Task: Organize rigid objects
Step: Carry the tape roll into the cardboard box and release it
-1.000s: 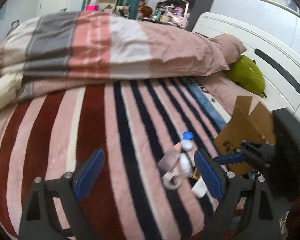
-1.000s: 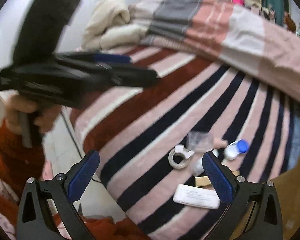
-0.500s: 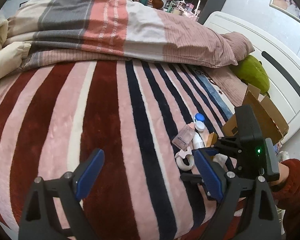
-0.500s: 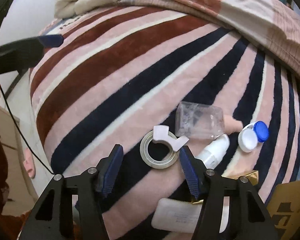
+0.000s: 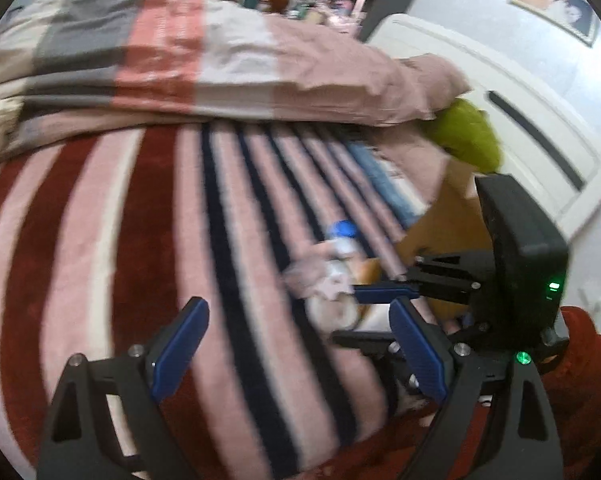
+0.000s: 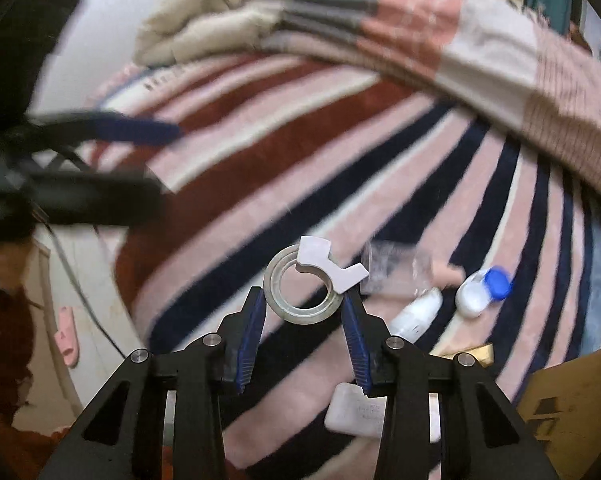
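**Tape roll caught between the pads, grip looks thin**

The right gripper [image 6: 303,316] has just been closing, and its blue pads now sit narrow against either side of the clear plastic tape roll with a white cutter tab [image 6: 305,290]. The roll is held near the very fingertips, out over the bed's edge, with the other small things lying just beyond it. The left gripper [image 5: 296,350] hangs wide apart over the blanket with nothing between its fingers.

What worries me is how little of the roll the pads have. They pinch a curved, slick rim close to the tips, so a quick swing toward the brown cardboard box [image 6: 572,408] at the right could squeeze the roll out forward. The white tab sticks out past one pad and might snag the box flap. If it drops, it lands on soft pile and may roll off the edge to the floor.

Beside the roll lie a clear rectangular plastic case [image 6: 392,270], a white squeeze bottle [image 6: 418,316], a white contact lens case with a blue cap [image 6: 484,290] and a flat white bar-shaped packet [image 6: 356,410].

The surface is a plush blanket striped in dark red, pink, cream and navy [image 5: 148,240]. Behind it lies a heaped pink and grey striped duvet [image 5: 220,60], a green plush toy [image 5: 468,136] against the white headboard [image 5: 540,120], and cluttered shelves further back.
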Demonstrator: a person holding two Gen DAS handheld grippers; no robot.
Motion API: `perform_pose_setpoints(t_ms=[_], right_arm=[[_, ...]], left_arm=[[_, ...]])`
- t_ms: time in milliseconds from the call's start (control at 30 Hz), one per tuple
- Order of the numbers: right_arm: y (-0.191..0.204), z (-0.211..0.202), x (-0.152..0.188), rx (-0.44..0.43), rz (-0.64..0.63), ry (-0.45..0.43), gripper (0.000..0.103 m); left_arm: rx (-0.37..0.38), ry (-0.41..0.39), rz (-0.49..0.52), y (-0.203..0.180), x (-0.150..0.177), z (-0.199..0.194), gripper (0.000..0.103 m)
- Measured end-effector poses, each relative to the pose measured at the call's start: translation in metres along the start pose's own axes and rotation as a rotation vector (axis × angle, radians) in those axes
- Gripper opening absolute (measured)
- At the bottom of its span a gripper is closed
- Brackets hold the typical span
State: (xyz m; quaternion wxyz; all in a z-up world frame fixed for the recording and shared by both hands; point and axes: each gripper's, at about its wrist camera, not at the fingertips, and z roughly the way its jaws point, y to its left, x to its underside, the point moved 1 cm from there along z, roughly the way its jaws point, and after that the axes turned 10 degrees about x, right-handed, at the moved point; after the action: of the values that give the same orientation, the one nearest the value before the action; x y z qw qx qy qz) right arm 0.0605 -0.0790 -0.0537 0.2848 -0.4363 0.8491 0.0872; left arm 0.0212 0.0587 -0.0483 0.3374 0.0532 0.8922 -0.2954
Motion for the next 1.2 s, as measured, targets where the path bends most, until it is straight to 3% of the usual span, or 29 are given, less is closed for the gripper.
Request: perform_pose_setpoints(t_ms=[133,200,333,400,567,833,1100,1133,1200], right_arm=[[-0.001,-0.047,-0.005,0.024,-0.021,-0.090,0.035],[-0.007,-0.067,-0.005,0.052,-0.008,-0.120,0.035],[-0.032,-0.098,0.005,0.106,0.039,-0.168,0.035],[-0.047,-0.110,0.011,0.130,0.058,-0.188,0.035],[-0.092,-0.137,0.036,0.213,0.113,-0.208,0.035],[-0.161,-0.155,0.079,0.300,0.227,-0.161,0.035],[-0.200,-0.147,0.102,0.340,0.286,-0.049,0.035],[-0.202,-0.146,0.103,0.351,0.293,-0.033,0.035],[-0.204,-0.145,0.106,0.375,0.307,-0.010,0.036]], left_arm=[[0.091,0.014,0.046,-0.037,-0.021,0.013,0.088],[0.132,0.026,0.077,-0.056,-0.032,0.021,0.071],[0.177,0.039,0.119,-0.092,-0.053,0.034,0.055],[0.193,0.054,0.146,-0.109,-0.060,0.043,0.042],[0.222,0.103,0.208,-0.155,-0.080,0.080,0.028],[0.283,0.214,0.268,-0.216,-0.103,0.157,0.028],[0.279,0.320,0.285,-0.240,-0.109,0.213,0.028],[0.273,0.323,0.283,-0.241,-0.110,0.216,0.030],[0.233,0.315,0.280,-0.242,-0.113,0.218,0.046]])
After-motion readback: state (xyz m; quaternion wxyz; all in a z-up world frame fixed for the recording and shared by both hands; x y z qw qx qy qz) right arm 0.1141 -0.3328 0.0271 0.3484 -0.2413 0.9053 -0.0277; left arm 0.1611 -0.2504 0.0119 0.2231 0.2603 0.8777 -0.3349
